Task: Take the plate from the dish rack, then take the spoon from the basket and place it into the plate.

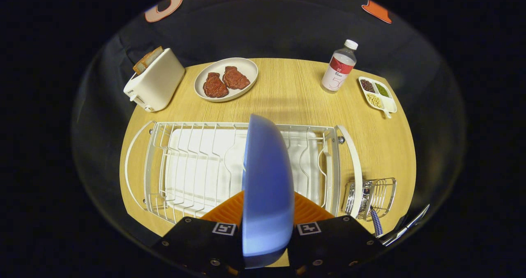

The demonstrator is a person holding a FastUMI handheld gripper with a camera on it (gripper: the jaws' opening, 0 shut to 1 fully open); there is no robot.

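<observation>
Blue and smooth, the round plastic plate (267, 187) stands on edge between the two fingers of the gripper (267, 224), which press on it from either side, so the jaws are closed narrowly on its rim. It rises upright straight ahead of the fingers, over the middle of the white wire dish rack (197, 163), and its upper edge reaches to the rack's far rail. Whether its lower edge touches the rack cannot be told, because the fingers hide it.

The rack lies lengthwise across the near half of the round light wooden table (296, 97), with a white drip tray under its wires. Fixed to its right end is a small chrome wire basket (372, 196), and a spoon with a blue-and-white checked handle (376, 222) leans out of it toward the near side.

Beyond the rack, on the far side of the table, a pale oval plate (246, 66) carries two dark red slabs of meat (225, 83) side by side. To its left stands a white toaster (156, 85) with a slice of browned bread (147, 59) sticking up from its slot. Far right, a clear plastic bottle with a white cap and a red-and-white label (339, 66) stands upright, and just beside it lies a small white divided dish (378, 95) holding dark, green and yellowish beans in separate compartments.
</observation>
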